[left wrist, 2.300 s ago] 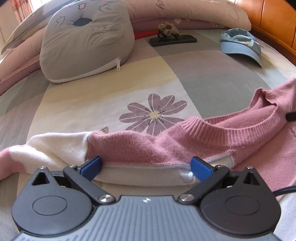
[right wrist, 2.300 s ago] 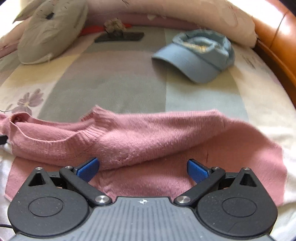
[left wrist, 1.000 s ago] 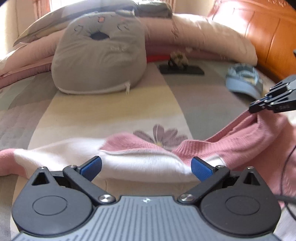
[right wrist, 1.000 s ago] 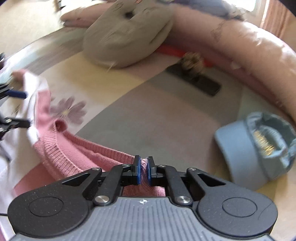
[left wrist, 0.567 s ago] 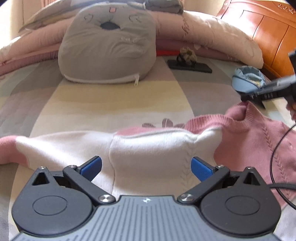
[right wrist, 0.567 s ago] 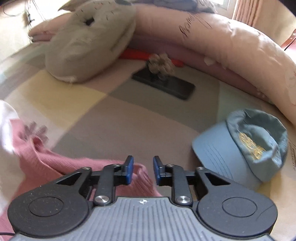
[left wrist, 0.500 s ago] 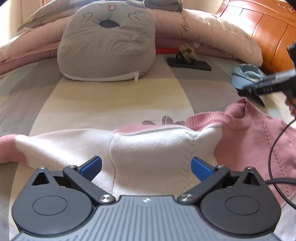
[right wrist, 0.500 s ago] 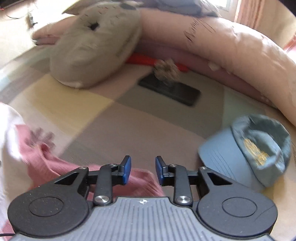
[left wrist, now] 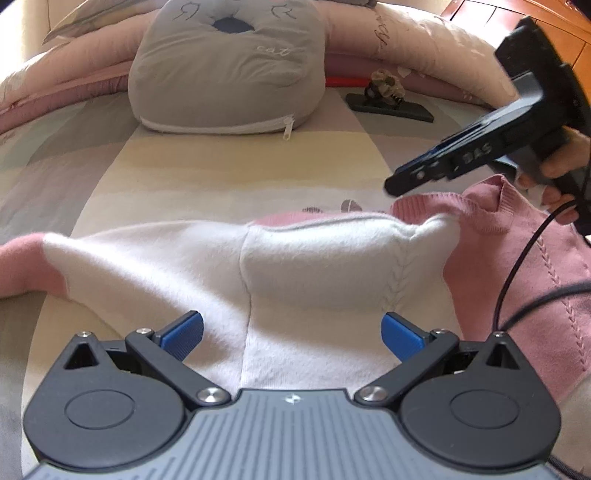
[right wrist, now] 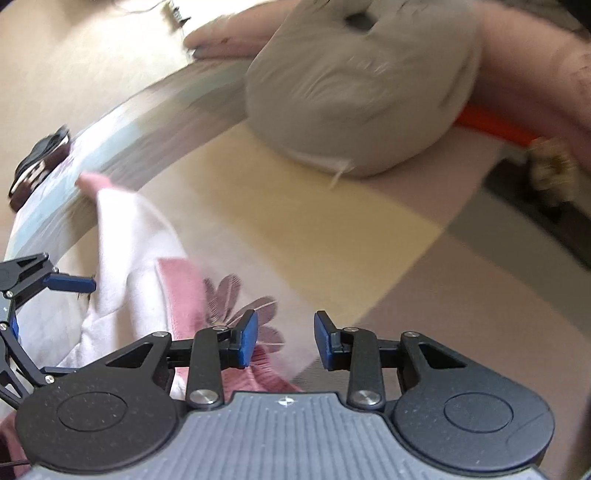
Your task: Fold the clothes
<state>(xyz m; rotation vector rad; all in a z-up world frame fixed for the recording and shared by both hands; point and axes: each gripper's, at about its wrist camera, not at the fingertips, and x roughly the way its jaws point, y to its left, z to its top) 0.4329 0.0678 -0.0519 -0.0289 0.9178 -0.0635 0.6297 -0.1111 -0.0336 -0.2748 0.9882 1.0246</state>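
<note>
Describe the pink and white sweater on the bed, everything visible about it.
The sweater is a soft knit, white on one side and pink on the other, with cable stitching and a ribbed pink collar. It lies crumpled on the patchwork bedspread, one white sleeve with a pink cuff stretched out sideways. Neither open gripper holds it; a black cable crosses its pink part.

Location: a home bedroom. Evidence: a bed (left wrist: pixel 229 173) covered with a patchwork flower-print sheet, a grey cat-face cushion (left wrist: pixel 229 66) resting on it, long pink pillows (left wrist: pixel 406 44) along the far edge, and a wooden headboard (left wrist: pixel 517 22) at upper right.
</note>
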